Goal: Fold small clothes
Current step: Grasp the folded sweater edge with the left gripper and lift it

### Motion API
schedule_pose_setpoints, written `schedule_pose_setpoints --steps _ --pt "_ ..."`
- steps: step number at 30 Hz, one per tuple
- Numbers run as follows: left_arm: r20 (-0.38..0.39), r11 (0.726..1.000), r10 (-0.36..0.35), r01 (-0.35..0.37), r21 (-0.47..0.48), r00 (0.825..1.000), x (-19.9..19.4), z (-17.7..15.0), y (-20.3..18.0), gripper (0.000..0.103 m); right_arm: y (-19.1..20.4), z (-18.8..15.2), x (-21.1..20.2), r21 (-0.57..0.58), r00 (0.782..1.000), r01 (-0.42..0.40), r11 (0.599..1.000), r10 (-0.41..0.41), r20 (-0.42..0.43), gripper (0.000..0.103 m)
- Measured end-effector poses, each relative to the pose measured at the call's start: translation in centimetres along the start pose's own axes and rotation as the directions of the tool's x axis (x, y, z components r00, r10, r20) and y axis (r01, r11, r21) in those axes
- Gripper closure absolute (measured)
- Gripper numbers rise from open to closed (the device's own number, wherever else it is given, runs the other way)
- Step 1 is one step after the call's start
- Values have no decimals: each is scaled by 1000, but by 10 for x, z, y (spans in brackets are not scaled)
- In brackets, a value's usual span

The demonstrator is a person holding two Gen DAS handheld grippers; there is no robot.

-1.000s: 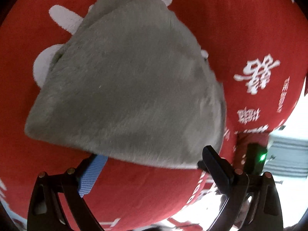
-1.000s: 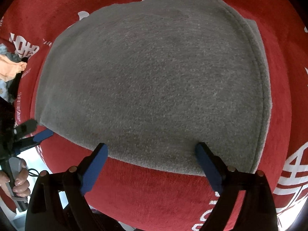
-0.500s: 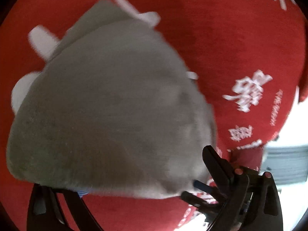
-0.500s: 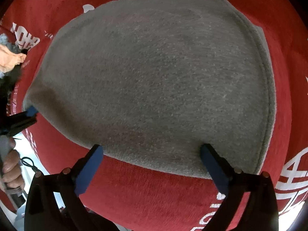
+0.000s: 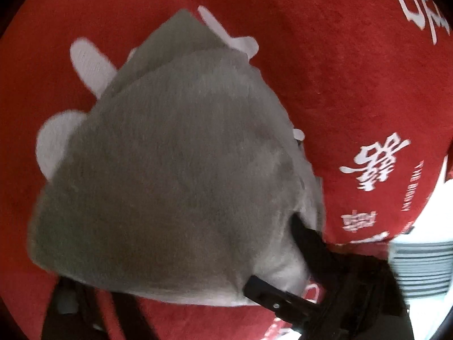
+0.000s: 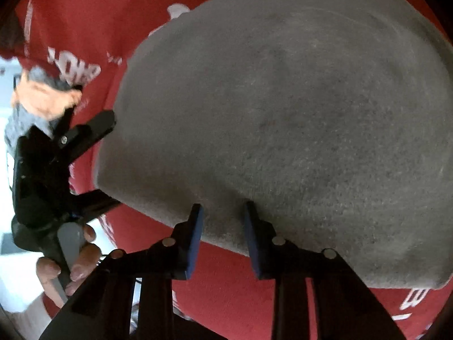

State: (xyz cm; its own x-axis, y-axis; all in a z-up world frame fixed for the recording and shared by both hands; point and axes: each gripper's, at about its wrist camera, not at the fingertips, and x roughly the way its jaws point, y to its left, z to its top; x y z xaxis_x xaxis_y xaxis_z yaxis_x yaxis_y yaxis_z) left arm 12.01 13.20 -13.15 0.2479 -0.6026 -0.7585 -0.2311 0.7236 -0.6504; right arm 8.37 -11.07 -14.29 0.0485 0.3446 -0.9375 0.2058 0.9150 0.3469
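A small folded grey garment (image 5: 175,170) lies on a red printed cloth (image 5: 339,70); it also fills the right wrist view (image 6: 283,113). My left gripper (image 5: 184,283) has its near edge between the fingers, which the cloth largely covers; one black finger (image 5: 305,235) shows. In the right wrist view it (image 6: 99,164) stands spread at the garment's left edge. My right gripper (image 6: 223,221) has narrowed its blue-padded fingers (image 6: 195,235) around the garment's near edge, with a gap still between them. Its fingers (image 5: 271,294) show in the left wrist view too.
The red cloth (image 6: 85,22) carries white characters (image 5: 373,161). A pile of orange and grey clothes (image 6: 36,102) lies at the cloth's left edge. A grey ribbed object (image 5: 419,266) stands beyond the cloth's right edge. A hand (image 6: 70,269) holds the left gripper.
My left gripper has pushed forward so the garment's edge now lies over its fingers. My right gripper has moved onto the near edge and narrowed its fingers a good deal.
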Motion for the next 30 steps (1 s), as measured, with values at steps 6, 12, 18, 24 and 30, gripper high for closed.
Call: schedule_pose_setpoints --steps 6,12,18,24,30 --pt "85 965 178 -191 178 980 0 -4 -33 66 -12 -3 1 39 999 -32 999 32 7 93" --pt "148 866 300 -334 372 942 5 -11 -53 82 -4 3 -3 36 999 -26 999 28 -38 88" --pt "331 462 378 -486 742 865 18 -55 -90 82 22 51 -50 -77 1000 9 997 -8 15 38" --pt "382 258 346 -478 840 857 22 -73 -100 82 77 132 -47 -196 994 -16 981 -6 -109 16" --pt "388 163 326 -456 875 862 27 -81 -102 82 150 173 20 -325 915 -51 944 -86 -394 8"
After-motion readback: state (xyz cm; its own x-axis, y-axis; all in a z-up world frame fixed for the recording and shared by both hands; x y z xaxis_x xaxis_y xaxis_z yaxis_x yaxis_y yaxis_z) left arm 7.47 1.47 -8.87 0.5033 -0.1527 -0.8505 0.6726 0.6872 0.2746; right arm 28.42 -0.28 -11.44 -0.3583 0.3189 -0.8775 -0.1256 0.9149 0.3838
